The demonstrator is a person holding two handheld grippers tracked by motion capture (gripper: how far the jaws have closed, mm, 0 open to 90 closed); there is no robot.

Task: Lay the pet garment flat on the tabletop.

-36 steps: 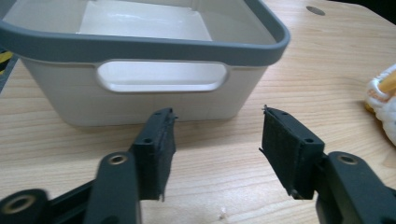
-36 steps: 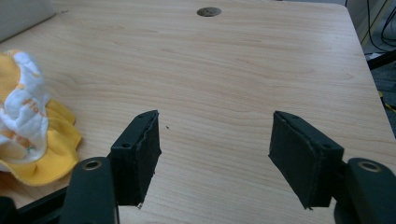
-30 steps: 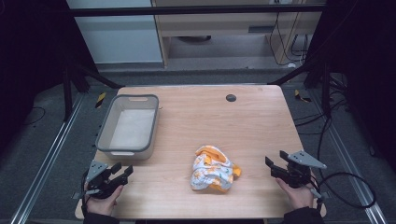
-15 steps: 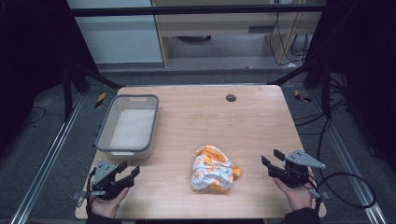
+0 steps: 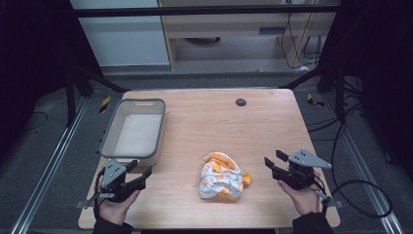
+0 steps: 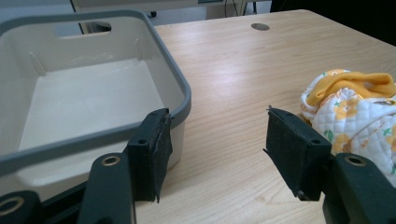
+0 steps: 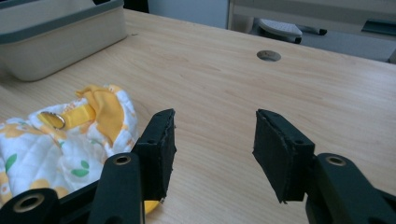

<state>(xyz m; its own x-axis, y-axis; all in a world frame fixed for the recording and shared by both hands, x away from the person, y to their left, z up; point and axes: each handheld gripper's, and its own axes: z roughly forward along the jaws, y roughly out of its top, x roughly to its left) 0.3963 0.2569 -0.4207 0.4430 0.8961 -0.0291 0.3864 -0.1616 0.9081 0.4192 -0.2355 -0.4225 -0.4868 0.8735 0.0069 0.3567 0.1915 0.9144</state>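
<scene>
Cloth is the landmark here: a crumpled, quilted white bundle printed with orange flowers and trimmed in yellow [image 5: 223, 175], lying on the light wooden table [image 5: 219, 122] toward its near edge, about midway between the two hands. The right gripper [image 5: 272, 163] sits to the cloth's right, apart from it, with its jaws pointing toward the bundle; they stand apart with nothing between them and have just been closing a little. In the right gripper view the cloth [image 7: 60, 135] lies just beside that gripper's left jaw, a small metal ring on the yellow strap [image 7: 58, 120] showing near the top of the heap. The left gripper [image 5: 140, 174] is on the cloth's left, farther from it than the right one, its jaws spread wide on empty air and just now opening further. Beyond the left gripper, up and to the left of the cloth, stands the empty rectangular plastic bin, cream with a grey rim [image 5: 109, 131].

The bundle has no clear long axis; it is a rounded heap, slightly taller than wide in the high view. By my judgement the right gripper is the nearer one and faces the cloth almost squarely, so a short reach leftward would meet the cloth's yellow edge first.
</scene>
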